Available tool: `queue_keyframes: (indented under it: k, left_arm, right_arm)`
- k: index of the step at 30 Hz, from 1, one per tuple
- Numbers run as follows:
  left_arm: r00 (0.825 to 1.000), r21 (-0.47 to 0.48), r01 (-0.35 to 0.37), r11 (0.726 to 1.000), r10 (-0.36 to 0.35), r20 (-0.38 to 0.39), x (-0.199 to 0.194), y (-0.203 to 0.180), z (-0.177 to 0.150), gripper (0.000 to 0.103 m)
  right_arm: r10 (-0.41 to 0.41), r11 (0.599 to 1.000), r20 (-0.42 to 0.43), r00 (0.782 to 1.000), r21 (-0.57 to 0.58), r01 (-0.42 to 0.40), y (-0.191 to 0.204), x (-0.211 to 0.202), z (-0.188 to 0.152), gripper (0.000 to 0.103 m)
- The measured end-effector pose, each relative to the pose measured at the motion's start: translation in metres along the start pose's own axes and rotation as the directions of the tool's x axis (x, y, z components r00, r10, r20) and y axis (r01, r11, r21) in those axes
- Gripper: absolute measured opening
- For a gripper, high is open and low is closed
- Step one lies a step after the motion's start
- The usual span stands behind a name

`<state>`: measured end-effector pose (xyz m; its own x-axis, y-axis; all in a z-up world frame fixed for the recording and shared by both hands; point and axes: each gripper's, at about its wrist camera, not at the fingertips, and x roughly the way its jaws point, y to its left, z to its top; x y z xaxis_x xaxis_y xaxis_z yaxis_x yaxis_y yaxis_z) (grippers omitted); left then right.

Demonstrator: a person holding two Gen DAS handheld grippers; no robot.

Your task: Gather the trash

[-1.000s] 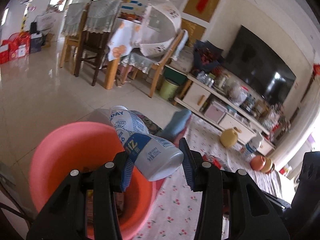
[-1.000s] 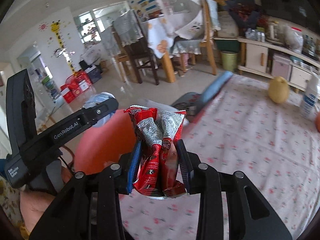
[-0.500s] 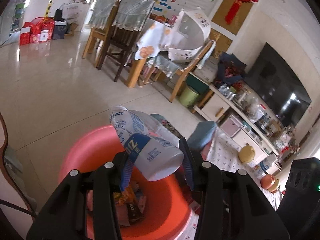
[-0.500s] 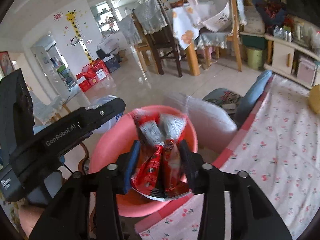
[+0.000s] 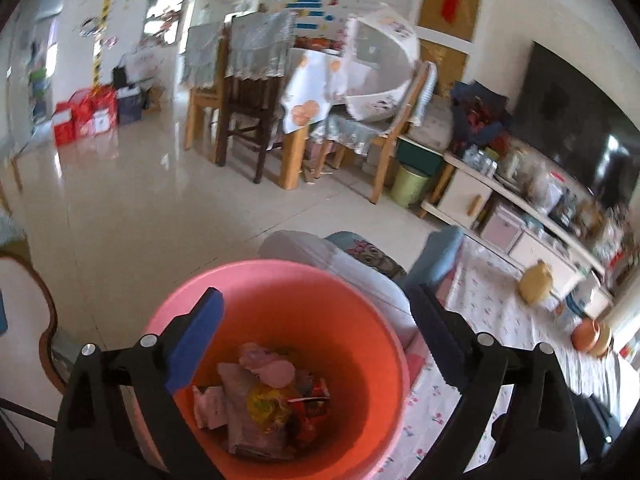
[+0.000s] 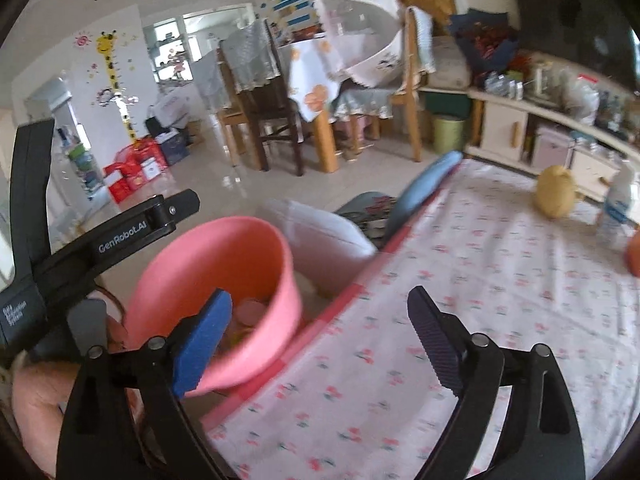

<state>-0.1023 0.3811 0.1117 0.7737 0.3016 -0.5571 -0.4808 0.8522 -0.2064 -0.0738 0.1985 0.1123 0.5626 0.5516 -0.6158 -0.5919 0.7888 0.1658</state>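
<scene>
Hovering over the pink bin (image 5: 280, 280), the left tool (image 5: 316, 312) has just spread its jaws, nothing between them; the right tool (image 6: 320, 320), beside the bin, likewise. Trash (image 5: 264, 404) lies at the bin's bottom. Drop step looks done; next, seek more litter on the floral-clothed bench (image 6: 500, 280) beyond the bin.
</scene>
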Motion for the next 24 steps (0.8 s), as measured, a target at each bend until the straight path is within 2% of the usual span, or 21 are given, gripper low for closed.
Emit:
queue_keyframes:
  k: [8, 14, 19, 24]
  left_arm:
    - [0.997, 0.141, 0.061, 0.988, -0.067, 0.039, -0.017, -0.054, -0.013, 0.098]
    - [0.987, 0.212, 0.152, 0.965, -0.16, 0.023, -0.032, -0.097, -0.031, 0.098]
    - [0.978, 0.314, 0.191, 0.93, -0.208, 0.021, -0.051, -0.139, -0.051, 0.098]
    - [0.965, 0.401, 0.229, 0.887, -0.259, 0.023, -0.074, -0.175, -0.07, 0.098]
  right_arm:
    - [-0.137, 0.991, 0.028, 0.99, -0.001, 0.137, -0.037, -0.045, -0.024, 0.089]
    - [-0.217, 0.975, 0.041, 0.975, 0.051, 0.215, -0.071, -0.081, -0.043, 0.09]
    - [-0.273, 0.959, 0.05, 0.961, 0.086, 0.269, -0.092, -0.113, -0.059, 0.09]
    - [-0.343, 0.934, 0.072, 0.937, 0.129, 0.332, -0.111, -0.151, -0.078, 0.09]
